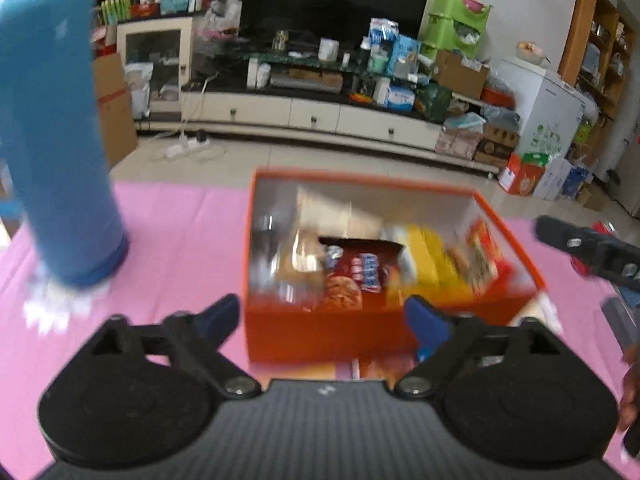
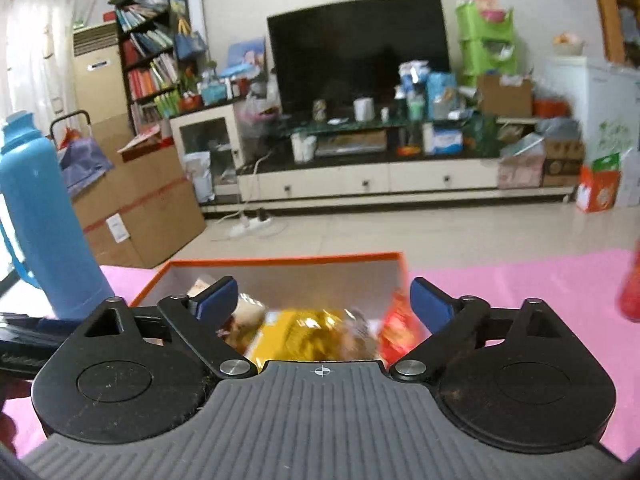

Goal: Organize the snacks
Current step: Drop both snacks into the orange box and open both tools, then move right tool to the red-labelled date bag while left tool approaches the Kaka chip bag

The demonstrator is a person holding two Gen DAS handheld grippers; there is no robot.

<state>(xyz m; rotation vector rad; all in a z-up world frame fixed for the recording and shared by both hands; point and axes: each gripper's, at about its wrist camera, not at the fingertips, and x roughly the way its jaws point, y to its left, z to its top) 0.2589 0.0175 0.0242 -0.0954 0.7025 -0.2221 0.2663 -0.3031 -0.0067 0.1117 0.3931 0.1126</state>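
Both claws, left (image 1: 322, 318) and right (image 2: 323, 300), are hanging wide open, gripping nothing, each just short of the one orange box (image 1: 320, 330) ahead. Roughly five blurry snack packets (image 1: 424, 264) are sitting inside: probably light, crinkly, slippery, so pinching a sealed edge looks best. One blue flask (image 1: 60, 152) is standing off left.

A blue flask (image 1: 60, 128) stands on the pink tablecloth (image 1: 180, 232).
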